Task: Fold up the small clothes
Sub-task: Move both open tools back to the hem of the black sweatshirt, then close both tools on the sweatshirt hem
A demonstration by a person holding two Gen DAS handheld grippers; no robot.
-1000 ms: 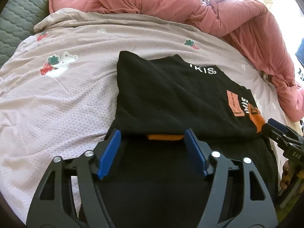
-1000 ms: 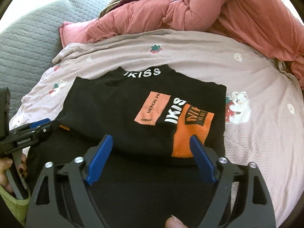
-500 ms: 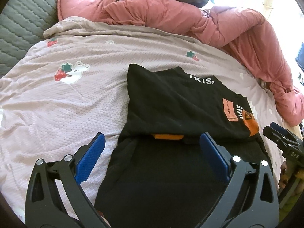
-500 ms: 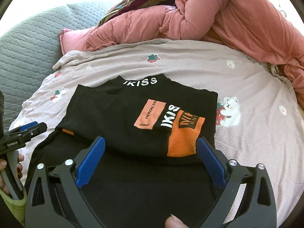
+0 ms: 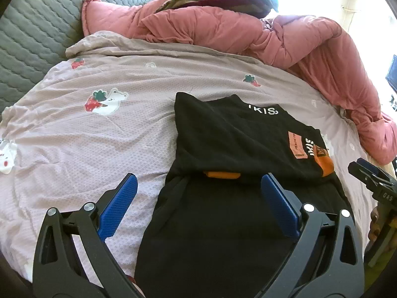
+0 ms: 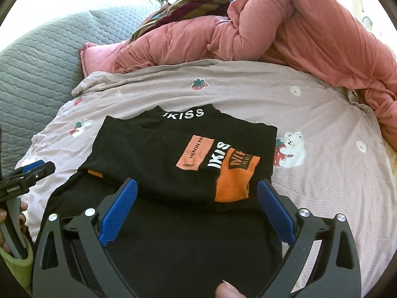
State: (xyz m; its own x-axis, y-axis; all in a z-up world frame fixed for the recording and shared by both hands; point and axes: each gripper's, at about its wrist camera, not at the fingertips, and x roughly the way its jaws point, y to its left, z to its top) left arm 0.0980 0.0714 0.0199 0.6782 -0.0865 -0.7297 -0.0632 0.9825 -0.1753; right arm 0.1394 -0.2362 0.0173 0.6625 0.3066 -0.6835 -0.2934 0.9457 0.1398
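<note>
A black shirt (image 5: 235, 136) with orange patches and white lettering lies on the pale pink sheet (image 5: 86, 149), one part folded over the other, with the fold's edge running across in front of both grippers. My left gripper (image 5: 198, 181) hovers open above the shirt's near left part, its blue pads (image 5: 119, 203) wide apart and holding nothing. My right gripper (image 6: 197, 183) is also open and empty, above the near right part of the shirt (image 6: 148, 154). Each gripper shows at the edge of the other's view: the right gripper (image 5: 372, 173), the left gripper (image 6: 32, 171).
A heaped pink duvet (image 6: 285, 32) runs along the back and right side of the bed, with a striped cloth (image 6: 193, 2) on top. Grey quilted padding (image 5: 29, 37) lies at the far left. The sheet bears bear-and-strawberry prints (image 5: 104, 101). A hand (image 6: 15, 221) grips the left gripper's handle.
Both grippers' jaws have spread wider. Both have drawn back and upward from the shirt's folded edge, which stays lying flat.
</note>
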